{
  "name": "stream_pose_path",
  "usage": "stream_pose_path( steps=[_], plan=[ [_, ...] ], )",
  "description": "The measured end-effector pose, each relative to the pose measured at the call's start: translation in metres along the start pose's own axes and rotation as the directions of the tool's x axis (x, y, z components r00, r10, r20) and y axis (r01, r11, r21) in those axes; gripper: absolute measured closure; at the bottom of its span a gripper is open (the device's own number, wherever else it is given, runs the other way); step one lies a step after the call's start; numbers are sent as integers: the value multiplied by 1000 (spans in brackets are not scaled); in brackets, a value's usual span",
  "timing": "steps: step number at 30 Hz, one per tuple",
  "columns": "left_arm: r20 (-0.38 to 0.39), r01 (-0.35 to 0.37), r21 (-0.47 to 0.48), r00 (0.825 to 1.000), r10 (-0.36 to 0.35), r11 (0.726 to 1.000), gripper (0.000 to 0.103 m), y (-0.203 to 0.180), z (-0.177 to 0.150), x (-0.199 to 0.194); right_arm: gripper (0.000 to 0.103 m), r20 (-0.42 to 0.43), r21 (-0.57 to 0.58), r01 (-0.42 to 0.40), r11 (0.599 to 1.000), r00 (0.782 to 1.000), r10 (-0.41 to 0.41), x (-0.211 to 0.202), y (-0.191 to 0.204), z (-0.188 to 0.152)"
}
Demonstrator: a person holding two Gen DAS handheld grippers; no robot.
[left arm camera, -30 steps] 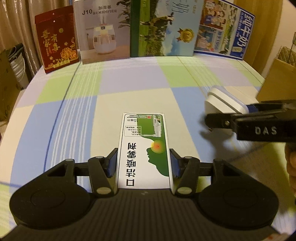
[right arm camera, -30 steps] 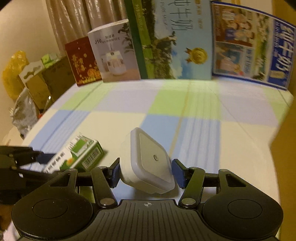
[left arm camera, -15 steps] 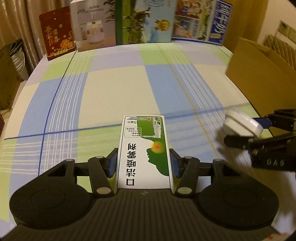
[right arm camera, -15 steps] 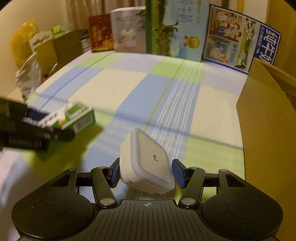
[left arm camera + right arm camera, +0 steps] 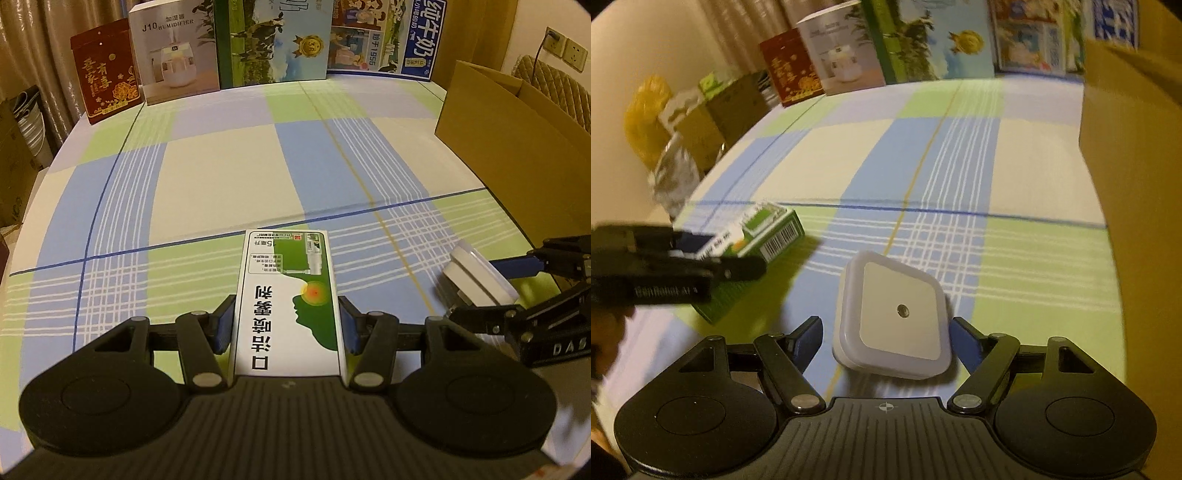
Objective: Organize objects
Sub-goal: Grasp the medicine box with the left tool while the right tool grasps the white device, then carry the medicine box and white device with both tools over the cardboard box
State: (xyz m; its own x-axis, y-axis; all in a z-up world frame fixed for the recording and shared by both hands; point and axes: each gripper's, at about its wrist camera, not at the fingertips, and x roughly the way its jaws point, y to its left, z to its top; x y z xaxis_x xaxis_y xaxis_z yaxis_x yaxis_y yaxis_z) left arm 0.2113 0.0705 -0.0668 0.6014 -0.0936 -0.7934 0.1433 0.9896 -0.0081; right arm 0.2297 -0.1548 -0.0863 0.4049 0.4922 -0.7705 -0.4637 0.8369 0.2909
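My left gripper (image 5: 286, 325) is shut on a green and white medicine box (image 5: 288, 295) and holds it flat above the checked tablecloth. The box also shows in the right wrist view (image 5: 750, 240), held by the left gripper (image 5: 713, 254). My right gripper (image 5: 886, 336) holds a white square night light (image 5: 894, 317); its blue pads look slightly spread from the light's sides. The night light shows at the right of the left wrist view (image 5: 476, 278), in the right gripper (image 5: 517, 288).
An open cardboard box (image 5: 517, 122) stands at the table's right edge, close to the right gripper (image 5: 1134, 110). Several upright product boxes (image 5: 273, 40) line the far edge. Cartons and bags (image 5: 683, 122) sit beyond the left edge.
Both grippers pulled back toward the near edge, then the views levelled. The right gripper's pads seem a little wider about the night light. The left grip is unchanged.
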Motion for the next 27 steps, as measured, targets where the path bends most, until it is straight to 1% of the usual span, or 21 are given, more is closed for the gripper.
stream_pose_path(
  steps=[3,4,5,7,10,17,21,25,27],
  plan=[
    [2,2,3,1000,-2,1000,53,0,0,2,31,-1,70,-23,997,1000,24,1,-5,3],
    [4,4,2,1000,-4,1000,53,1,0,3,33,0,84,-23,996,1000,23,1,-6,4],
    [5,7,0,1000,-7,1000,52,1,0,3,40,1,96,-27,995,1000,27,1,-7,5],
    [8,7,1,1000,-7,1000,52,1,1,4,41,-1,108,-29,994,1000,29,1,-7,6],
    [9,8,-3,1000,-8,1000,52,2,1,6,41,-4,84,-3,996,1000,3,-1,-1,5],
    [-18,3,0,1000,-3,1000,52,1,0,16,41,1,34,61,998,998,-61,-3,8,4],
    [-23,-1,2,1000,1,1000,52,-1,2,23,41,2,24,67,997,998,-67,-2,10,4],
    [-51,-9,7,999,9,1000,52,-2,1,32,41,2,22,76,997,997,-76,-1,11,4],
    [-52,-15,-1,999,15,1000,52,-2,1,32,41,9,25,81,996,997,-81,-2,12,5]
  ],
)
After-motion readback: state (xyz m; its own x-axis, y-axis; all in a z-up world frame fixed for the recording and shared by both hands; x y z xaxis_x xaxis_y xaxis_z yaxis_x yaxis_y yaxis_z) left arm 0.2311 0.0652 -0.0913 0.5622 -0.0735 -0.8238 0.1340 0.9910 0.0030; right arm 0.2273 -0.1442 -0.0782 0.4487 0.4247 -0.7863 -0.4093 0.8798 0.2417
